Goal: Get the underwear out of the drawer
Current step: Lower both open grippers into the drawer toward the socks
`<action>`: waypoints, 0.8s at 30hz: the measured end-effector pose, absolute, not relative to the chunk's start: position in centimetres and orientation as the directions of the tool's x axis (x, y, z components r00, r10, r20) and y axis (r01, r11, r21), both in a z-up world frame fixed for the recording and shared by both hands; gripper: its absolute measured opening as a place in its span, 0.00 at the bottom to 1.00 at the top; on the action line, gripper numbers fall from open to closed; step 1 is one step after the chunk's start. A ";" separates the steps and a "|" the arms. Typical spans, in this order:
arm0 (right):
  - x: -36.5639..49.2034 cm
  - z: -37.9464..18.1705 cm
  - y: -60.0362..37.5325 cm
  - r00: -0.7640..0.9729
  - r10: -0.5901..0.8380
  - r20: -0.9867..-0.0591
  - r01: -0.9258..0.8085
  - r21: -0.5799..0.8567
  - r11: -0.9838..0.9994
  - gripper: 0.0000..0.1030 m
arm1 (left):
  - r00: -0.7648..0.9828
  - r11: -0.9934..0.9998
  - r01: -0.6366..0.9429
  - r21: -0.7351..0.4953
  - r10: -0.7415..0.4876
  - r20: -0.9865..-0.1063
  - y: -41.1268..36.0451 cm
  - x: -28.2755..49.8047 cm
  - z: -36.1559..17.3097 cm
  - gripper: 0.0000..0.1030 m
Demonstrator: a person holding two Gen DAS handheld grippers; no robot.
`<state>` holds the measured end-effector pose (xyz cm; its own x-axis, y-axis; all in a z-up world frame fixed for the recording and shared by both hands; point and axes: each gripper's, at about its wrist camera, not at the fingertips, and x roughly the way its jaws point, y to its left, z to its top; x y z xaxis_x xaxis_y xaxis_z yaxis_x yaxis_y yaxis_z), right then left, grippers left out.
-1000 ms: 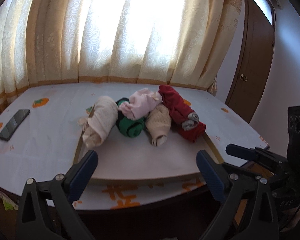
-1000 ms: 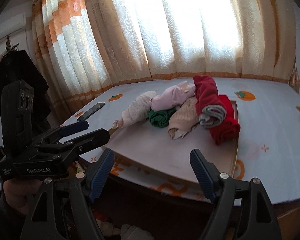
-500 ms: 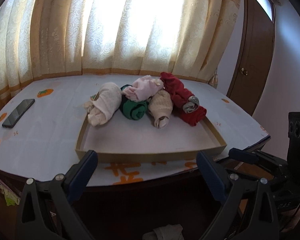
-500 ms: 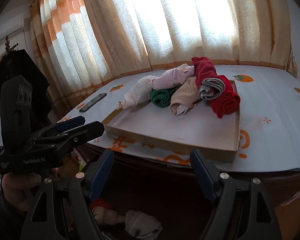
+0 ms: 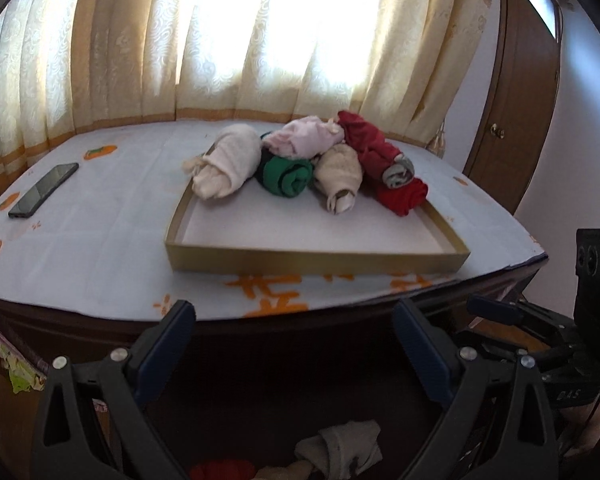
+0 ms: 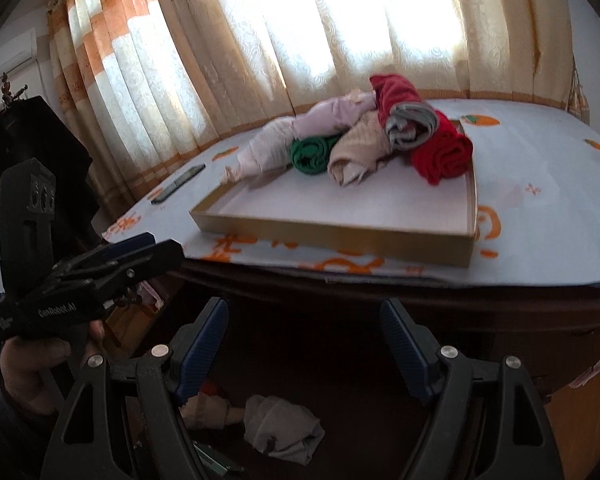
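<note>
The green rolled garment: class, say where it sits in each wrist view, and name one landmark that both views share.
Left wrist: green rolled garment, centre, between cream and beige rolls.
Right wrist, upper middle, under the pink garment.
Shared landmark: gold tray.

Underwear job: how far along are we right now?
Done: several rolls sit piled in the shallow box on the table, including a green roll and a red roll. In hand: nothing; the left claw and right claw are both open and empty. Left: a grey roll and others lie in the dark space below the tabletop.
</note>
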<state>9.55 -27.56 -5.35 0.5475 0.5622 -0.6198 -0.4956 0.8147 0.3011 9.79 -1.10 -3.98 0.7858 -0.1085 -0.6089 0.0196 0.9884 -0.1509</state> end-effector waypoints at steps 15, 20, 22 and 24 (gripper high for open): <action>8.4 -11.2 -25.7 0.435 0.512 -0.741 -0.538 0.243 0.807 0.78 | 0.730 0.994 -0.013 -0.105 -0.062 -0.681 1.4 7.5 -7.7 0.97; 8.2 -12.8 -24.3 0.378 0.488 -0.787 -0.574 0.215 0.791 0.78 | 0.707 0.997 -0.005 -0.075 -0.049 -0.705 1.7 6.8 -8.8 0.97; 8.2 -13.3 -23.6 0.352 0.472 -0.809 -0.593 0.198 0.781 0.78 | 0.702 0.998 -0.004 -0.061 -0.041 -0.711 1.9 6.7 -9.0 0.97; 8.3 -13.9 -22.8 0.324 0.451 -0.832 -0.615 0.177 0.769 0.78 | 0.700 0.999 -0.004 -0.051 -0.034 -0.713 2.3 6.5 -9.1 0.97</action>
<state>8.34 -22.82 -13.92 0.3244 0.4508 -0.8316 -0.6145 0.7688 0.1771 6.50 2.33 -9.09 0.7005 -0.0335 -0.7129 -0.0042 0.9987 -0.0511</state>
